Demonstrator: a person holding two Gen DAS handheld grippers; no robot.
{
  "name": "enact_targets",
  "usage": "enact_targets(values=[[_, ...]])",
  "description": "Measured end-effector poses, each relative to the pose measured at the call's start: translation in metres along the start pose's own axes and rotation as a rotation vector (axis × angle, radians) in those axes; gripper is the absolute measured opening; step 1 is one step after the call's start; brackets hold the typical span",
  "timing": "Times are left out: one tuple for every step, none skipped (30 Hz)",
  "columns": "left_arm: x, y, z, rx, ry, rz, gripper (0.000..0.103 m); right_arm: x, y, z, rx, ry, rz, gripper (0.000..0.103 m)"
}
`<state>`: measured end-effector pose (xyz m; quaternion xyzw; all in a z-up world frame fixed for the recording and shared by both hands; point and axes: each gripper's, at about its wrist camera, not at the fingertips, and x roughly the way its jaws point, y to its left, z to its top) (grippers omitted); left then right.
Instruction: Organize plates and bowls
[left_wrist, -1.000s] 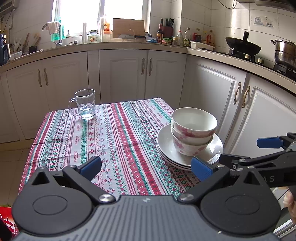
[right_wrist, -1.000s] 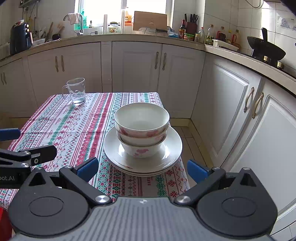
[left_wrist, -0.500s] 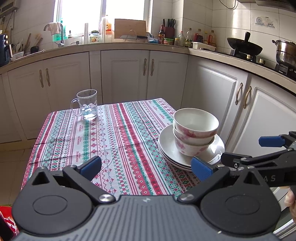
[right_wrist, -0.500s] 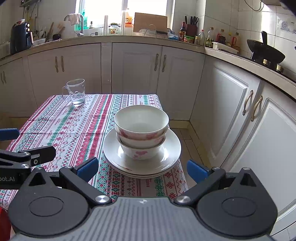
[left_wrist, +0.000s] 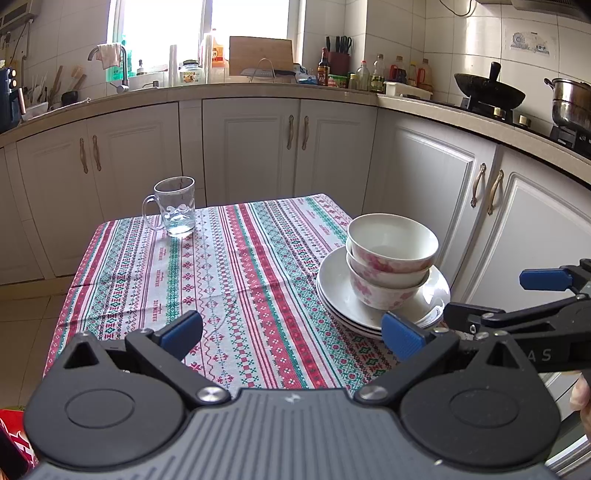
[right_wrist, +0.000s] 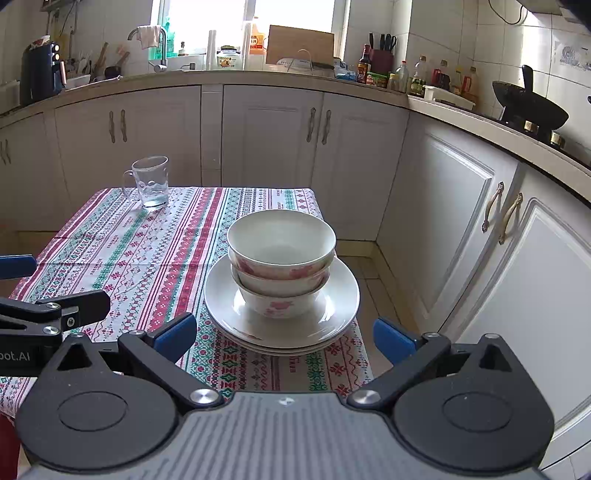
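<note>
Three white bowls with pink flowers (right_wrist: 280, 254) (left_wrist: 391, 258) are nested on a stack of white plates (right_wrist: 340, 295) (left_wrist: 332, 280) at the near right corner of the table. My left gripper (left_wrist: 291, 330) hangs open over the striped tablecloth, left of the stack. My right gripper (right_wrist: 284, 330) is open, with its blue pads on either side of the plates' near rim and a little short of it. Nothing is held. Each gripper shows at the edge of the other's view.
A glass mug (left_wrist: 175, 206) (right_wrist: 149, 182) stands at the table's far left. The striped tablecloth (left_wrist: 229, 280) covers the table. White cabinets (right_wrist: 461, 229) run close along the right and back. A wok (left_wrist: 487, 92) and a pot (left_wrist: 570, 101) sit on the stove.
Both grippers have drawn back and risen slightly, so the stack sits a little farther off. The bowls and plates have not moved.
</note>
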<state>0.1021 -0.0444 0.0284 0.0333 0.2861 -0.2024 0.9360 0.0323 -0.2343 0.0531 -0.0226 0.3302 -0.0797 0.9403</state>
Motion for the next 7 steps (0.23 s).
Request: enact_targets(values=[[0.0001, -0.0002, 0.0001, 0.000, 0.000, 0.000, 0.102, -0.0001, 0.0001, -0.0001, -0.001, -0.001, -0.002, 0.103], [0.0001, -0.0002, 0.0000, 0.000, 0.000, 0.000, 0.102, -0.0001, 0.0000, -0.0001, -0.003, -0.001, -0.003, 0.103], [0.0001, -0.0002, 0.0000, 0.000, 0.000, 0.000, 0.102, -0.0002, 0.0000, -0.0002, -0.003, -0.001, -0.004, 0.103], [0.0001, -0.0002, 0.0001, 0.001, 0.001, 0.000, 0.102, -0.0004, -0.0001, -0.0003, -0.004, -0.002, -0.005, 0.103], [0.0002, -0.0004, 0.0003, 0.001, 0.001, 0.000, 0.102, -0.0003, 0.0000, -0.0002, -0.005, -0.001, -0.006, 0.103], [0.0002, -0.0008, 0.0003, 0.002, 0.001, 0.000, 0.102, -0.0003, -0.0001, -0.0002, -0.005, -0.002, -0.008, 0.103], [0.0003, -0.0008, 0.0003, 0.002, 0.002, -0.001, 0.102, -0.0007, 0.0000, -0.0003, -0.005, -0.002, -0.009, 0.103]])
